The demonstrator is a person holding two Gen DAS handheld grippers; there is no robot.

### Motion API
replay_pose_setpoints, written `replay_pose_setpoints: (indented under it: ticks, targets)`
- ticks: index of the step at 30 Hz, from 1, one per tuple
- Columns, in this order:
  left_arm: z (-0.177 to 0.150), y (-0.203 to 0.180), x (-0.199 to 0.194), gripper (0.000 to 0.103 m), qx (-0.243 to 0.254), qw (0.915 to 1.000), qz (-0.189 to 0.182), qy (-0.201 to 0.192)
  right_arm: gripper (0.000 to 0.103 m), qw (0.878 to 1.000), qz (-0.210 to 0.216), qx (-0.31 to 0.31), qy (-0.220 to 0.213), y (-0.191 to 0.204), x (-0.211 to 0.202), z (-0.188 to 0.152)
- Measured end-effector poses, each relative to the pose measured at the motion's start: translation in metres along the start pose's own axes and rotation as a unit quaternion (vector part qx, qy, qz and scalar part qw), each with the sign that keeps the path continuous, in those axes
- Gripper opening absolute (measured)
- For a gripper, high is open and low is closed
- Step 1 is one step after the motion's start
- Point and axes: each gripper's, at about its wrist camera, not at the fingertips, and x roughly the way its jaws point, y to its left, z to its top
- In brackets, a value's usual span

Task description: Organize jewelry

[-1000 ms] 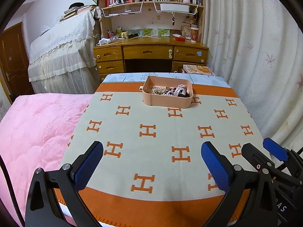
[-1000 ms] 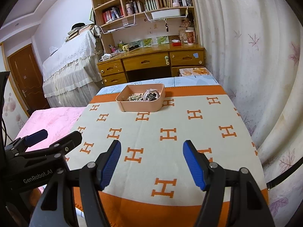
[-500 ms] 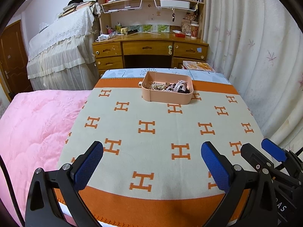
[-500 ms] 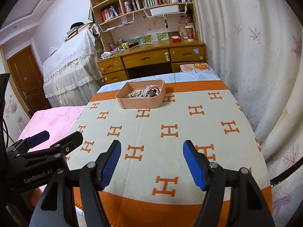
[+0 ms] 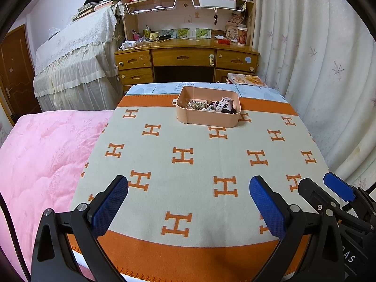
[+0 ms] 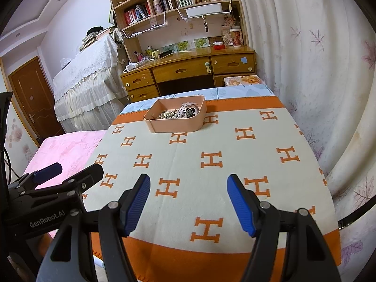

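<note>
A peach tray stands at the far end of a cream and orange blanket printed with H shapes. Inside lies a heap of jewelry: pearl strands, dark beads and a pale pink watch. My left gripper hangs open over the blanket's near end, nothing between its blue pads. My right gripper is open too and holds nothing. Each gripper shows at the edge of the other's view: the right gripper, the left gripper.
A pink quilt covers the bed to the left of the blanket. Beyond the bed's foot stands a wooden desk with bookshelves above. A lace-covered piece of furniture is at far left, and curtains hang along the right.
Both views have tipped slightly, so the tray sits a little lower in each picture than a second ago. Both grippers stay open at the same width.
</note>
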Motion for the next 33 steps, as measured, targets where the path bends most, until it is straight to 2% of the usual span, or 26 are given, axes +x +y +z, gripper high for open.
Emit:
replay_pose_setpoints:
  ticks: [33]
  targets:
    - [-0.0085,0.0062,0.0029,0.102,0.003,1.0,0.002,0.008,0.069,1.0,0.003,0.005,0.004,-0.0001,0.003,-0.0028]
